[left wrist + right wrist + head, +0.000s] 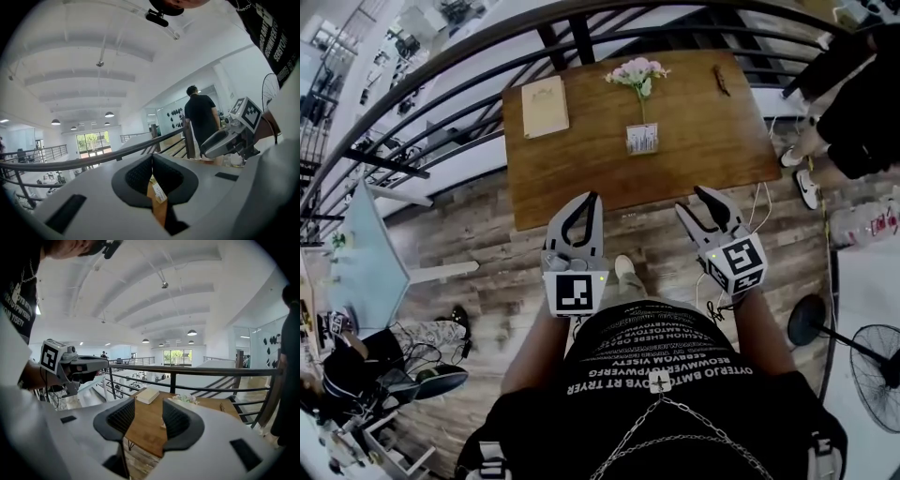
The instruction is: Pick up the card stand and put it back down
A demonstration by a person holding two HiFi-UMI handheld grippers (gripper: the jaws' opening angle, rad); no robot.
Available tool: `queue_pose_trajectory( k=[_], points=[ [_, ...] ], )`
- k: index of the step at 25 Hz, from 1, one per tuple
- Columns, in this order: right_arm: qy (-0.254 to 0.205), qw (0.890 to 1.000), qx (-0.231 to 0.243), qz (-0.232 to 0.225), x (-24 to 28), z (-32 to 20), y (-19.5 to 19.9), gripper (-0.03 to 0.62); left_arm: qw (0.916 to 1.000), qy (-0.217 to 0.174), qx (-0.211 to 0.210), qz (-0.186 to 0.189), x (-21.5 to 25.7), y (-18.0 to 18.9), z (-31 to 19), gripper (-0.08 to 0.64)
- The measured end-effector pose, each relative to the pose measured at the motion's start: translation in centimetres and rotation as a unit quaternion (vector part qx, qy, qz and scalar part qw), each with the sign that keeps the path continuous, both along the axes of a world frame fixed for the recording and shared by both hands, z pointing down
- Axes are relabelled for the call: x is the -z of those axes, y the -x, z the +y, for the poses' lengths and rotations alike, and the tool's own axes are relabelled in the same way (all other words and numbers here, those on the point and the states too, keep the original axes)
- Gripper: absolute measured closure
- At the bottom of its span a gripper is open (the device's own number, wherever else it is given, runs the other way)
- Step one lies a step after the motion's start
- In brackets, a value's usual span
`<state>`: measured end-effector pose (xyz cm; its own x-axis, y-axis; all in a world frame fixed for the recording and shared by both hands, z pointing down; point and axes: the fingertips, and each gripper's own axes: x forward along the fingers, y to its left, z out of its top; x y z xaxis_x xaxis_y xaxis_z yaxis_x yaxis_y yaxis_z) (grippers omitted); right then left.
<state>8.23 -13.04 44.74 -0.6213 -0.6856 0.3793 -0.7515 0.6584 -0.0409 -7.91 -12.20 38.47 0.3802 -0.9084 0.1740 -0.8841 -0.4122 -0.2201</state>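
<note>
Wooden desk [581, 178] carried the card stand [642, 139] upright near its middle, just in front of the flowers [637, 73], with a book [545, 106] well off to the left; neither tool touched it; the left tool [592, 197] had its jaws together on nothing, while the right tool [689, 200] stood open and empty, both short of the desk's near edge; the approach seemed the step in hand; next, the right tool would need to reach forward and straddle the stand before closing.
</note>
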Motion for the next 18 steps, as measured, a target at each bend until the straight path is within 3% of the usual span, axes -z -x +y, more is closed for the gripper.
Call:
queue_pose_trajectory(
  k=[11,18],
  points=[
    [-0.030,0.999,-0.029,0.020,2.5,-4.4,2.1,0.400,0.9997,-0.003,-0.019,0.016,0.4,3.2,-4.2,0.534],
    [-0.026,0.998,-0.054,0.025,2.3,-5.0,1.6,0.400,0.9987,0.010,-0.045,0.020,-0.3,2.8,-5.0,0.534]
  ],
)
